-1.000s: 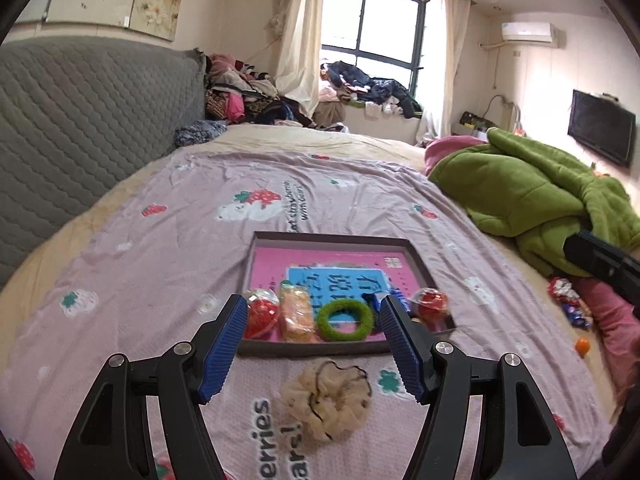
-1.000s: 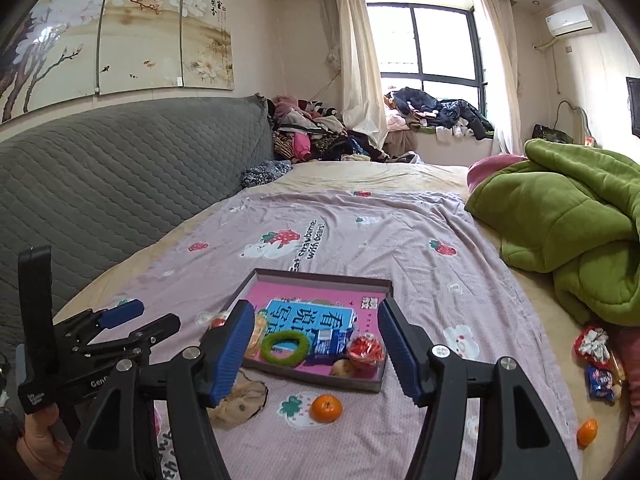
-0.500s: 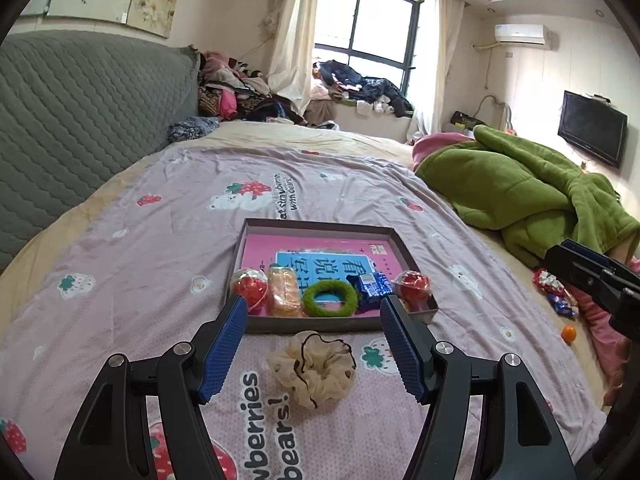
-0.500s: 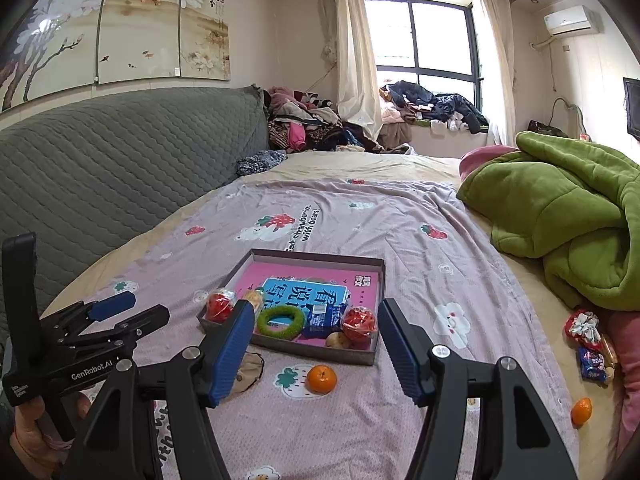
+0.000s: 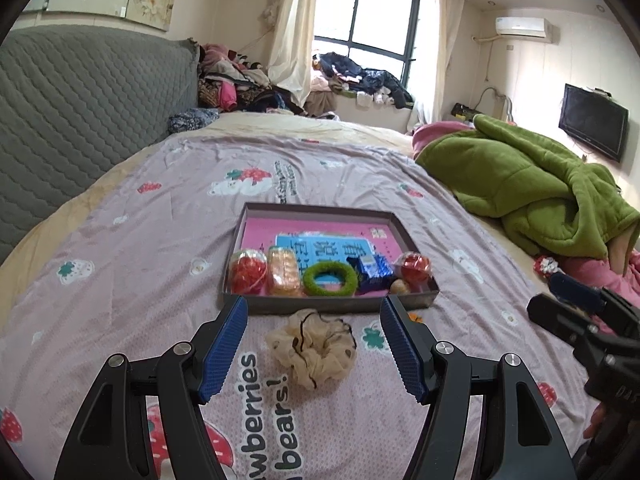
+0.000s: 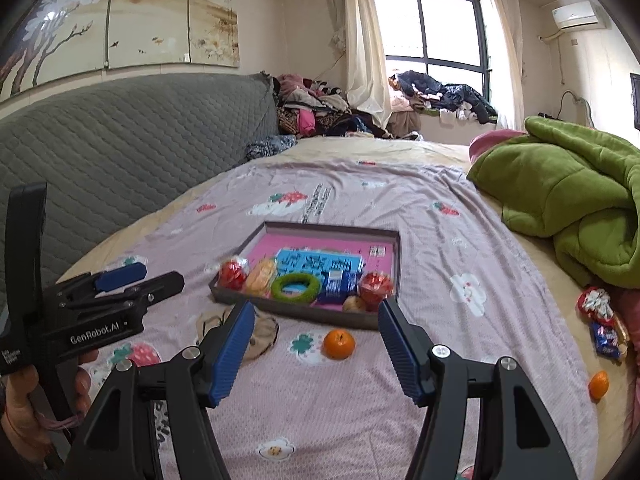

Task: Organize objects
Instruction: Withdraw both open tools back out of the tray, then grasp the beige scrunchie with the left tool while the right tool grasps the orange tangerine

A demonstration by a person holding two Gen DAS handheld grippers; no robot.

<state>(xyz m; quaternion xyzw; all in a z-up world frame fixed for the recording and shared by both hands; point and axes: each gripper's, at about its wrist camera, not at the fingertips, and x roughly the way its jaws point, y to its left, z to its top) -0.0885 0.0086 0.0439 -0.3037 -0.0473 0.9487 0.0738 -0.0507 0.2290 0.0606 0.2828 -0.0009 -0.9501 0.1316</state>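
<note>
Two wide-open, empty grippers (image 5: 314, 322) (image 6: 316, 320), ruffled beige scrunchie (image 5: 312, 347), round orange (image 6: 339, 344), rectangular tray (image 5: 332, 303)

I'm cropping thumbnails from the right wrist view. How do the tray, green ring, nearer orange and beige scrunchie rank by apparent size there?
1. tray, clearly largest.
2. beige scrunchie, though the right gripper's finger hides part of it.
3. green ring.
4. nearer orange, smallest; it lies closer to the camera than the ring.

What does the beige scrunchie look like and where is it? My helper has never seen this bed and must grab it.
On the pink bedspread lies a shallow grey tray. Just outside its near rim lies the beige scrunchie, a ruffled cream fabric ring with a thin dark thread. Unlike the green ring, it lies outside the tray.
</note>
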